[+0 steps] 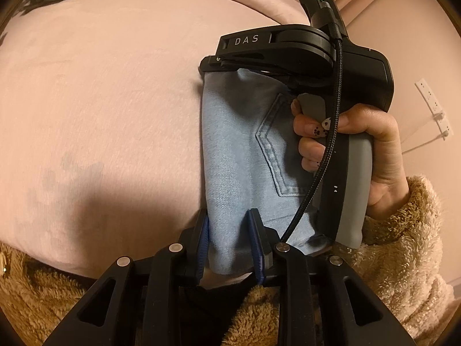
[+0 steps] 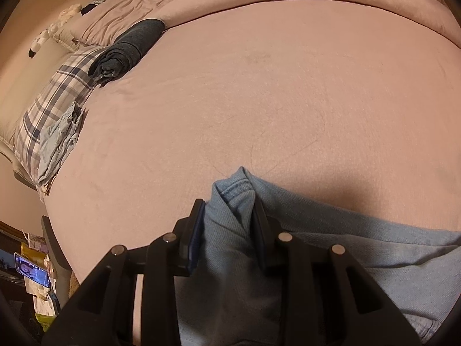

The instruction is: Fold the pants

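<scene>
Light blue denim pants [image 1: 230, 144], folded into a narrow stack with a back pocket showing, hang stretched between both grippers above the pink bed. My left gripper [image 1: 230, 245] is at the near end of the stack, its blue pads pressed against the denim on both sides. At the far end is my right gripper [image 1: 213, 63], held by a hand [image 1: 374, 144] and clamped on the top edge. In the right wrist view the right gripper [image 2: 229, 225] is shut on a bunched fold of the pants [image 2: 345, 259], which trail off to the right.
The pink bedspread [image 2: 259, 86] fills most of both views. At its left end lie a plaid pillow [image 2: 57, 95], a rolled dark garment [image 2: 126, 49] and a crumpled pale blue cloth [image 2: 57, 144]. A phone [image 2: 31, 271] stands beside the bed. A fluffy sleeve [image 1: 403, 230] covers the wrist.
</scene>
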The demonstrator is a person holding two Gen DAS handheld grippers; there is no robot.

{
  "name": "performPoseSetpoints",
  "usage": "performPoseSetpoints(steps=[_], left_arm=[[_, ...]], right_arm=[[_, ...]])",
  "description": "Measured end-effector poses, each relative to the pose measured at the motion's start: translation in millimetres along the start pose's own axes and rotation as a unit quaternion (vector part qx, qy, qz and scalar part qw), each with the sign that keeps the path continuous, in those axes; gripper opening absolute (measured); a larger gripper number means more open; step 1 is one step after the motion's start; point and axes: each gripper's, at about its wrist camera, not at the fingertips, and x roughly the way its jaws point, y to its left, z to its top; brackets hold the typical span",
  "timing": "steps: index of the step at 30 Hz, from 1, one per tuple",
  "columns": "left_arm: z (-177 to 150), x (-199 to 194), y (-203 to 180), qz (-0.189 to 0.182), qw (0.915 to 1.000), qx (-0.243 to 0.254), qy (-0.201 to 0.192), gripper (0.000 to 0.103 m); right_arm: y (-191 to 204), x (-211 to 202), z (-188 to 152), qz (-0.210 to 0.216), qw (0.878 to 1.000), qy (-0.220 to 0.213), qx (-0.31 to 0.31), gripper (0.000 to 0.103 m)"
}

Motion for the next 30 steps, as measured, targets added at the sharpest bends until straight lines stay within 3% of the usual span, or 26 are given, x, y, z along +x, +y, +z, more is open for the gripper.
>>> performPoseSetpoints(steps=[9, 13, 14, 18, 22, 30], left_arm=[[-4.3, -18.3, 2.2, 0.008, 0.9999, 0.004, -0.006, 0.027], [0.0, -38.1, 8.6, 0.032, 0.9989, -0.001, -0.034, 0.038], [0.8, -41.1, 10.0, 0.035, 0.9985, -0.002, -0.04, 0.044], [7.6, -54.5, 14.0, 0.039, 0.9969, -0.006, -0.067, 0.056], [10.5, -59.6, 11.4, 0.04, 0.9964, 0.002, -0.075, 0.068], [16.8, -55.4, 11.9, 0.045, 0.9965, 0.009, -0.07, 0.071]], right_arm=[[1.4, -6.3, 1.8, 0.002, 1.0, 0.0, 0.01, 0.034], [5.3, -29.7, 0.8, -0.038, 0.999, -0.006, 0.014, 0.073], [7.6, -40.4, -0.2, -0.047, 0.999, -0.014, 0.007, 0.077], [14.0, -87.3, -11.5, -0.085, 0.994, -0.055, -0.034, 0.084], [-0.3, -125.9, -29.0, -0.102, 0.991, -0.079, -0.027, 0.087], [-42.9, -157.4, -74.3, -0.138, 0.987, -0.075, 0.023, 0.084]])
